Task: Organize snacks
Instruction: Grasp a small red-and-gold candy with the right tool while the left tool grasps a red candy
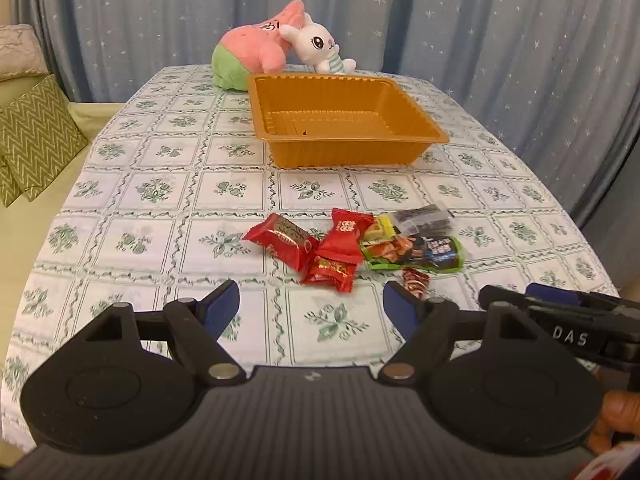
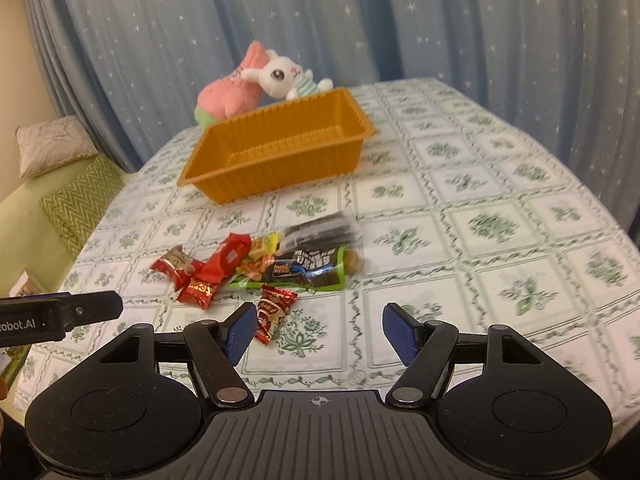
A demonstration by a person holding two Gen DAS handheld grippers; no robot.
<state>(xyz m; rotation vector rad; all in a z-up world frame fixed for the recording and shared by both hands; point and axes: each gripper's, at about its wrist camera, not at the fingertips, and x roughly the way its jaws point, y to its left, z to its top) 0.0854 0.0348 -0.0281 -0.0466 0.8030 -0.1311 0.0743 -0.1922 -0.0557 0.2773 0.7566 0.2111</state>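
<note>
- Left gripper (image 1: 311,303): jaws spread wide, nothing between the blue pads (image 1: 224,303); bare tablecloth (image 1: 160,216) under the gap.
- Right gripper (image 2: 319,330): jaws likewise released, empty. Left pad sits just beside a small red-brown candy (image 2: 275,312); touching or not, cannot tell.
- Each gripper shows in the other's view only as a black arm cut by the frame edge.
- Snack pile (image 1: 352,246) lies just ahead of both grippers: 3 or so red wrappers (image 1: 286,242), a green-edged packet (image 1: 416,254), a clear dark packet (image 1: 424,220), overlapping; printing unreadable.
- Orange tray (image 1: 344,148) stands beyond the pile, apart from it, a strip of open cloth between. 1 dark speck on its floor, unidentifiable.
- Open cloth right of the pile; table edge curves off both sides.
- Behind the tray: pink plush (image 1: 256,46) and white rabbit plush (image 1: 320,46), touching, against the starred curtain (image 1: 500,32).
- Right wrist view slightly blurred.
</note>
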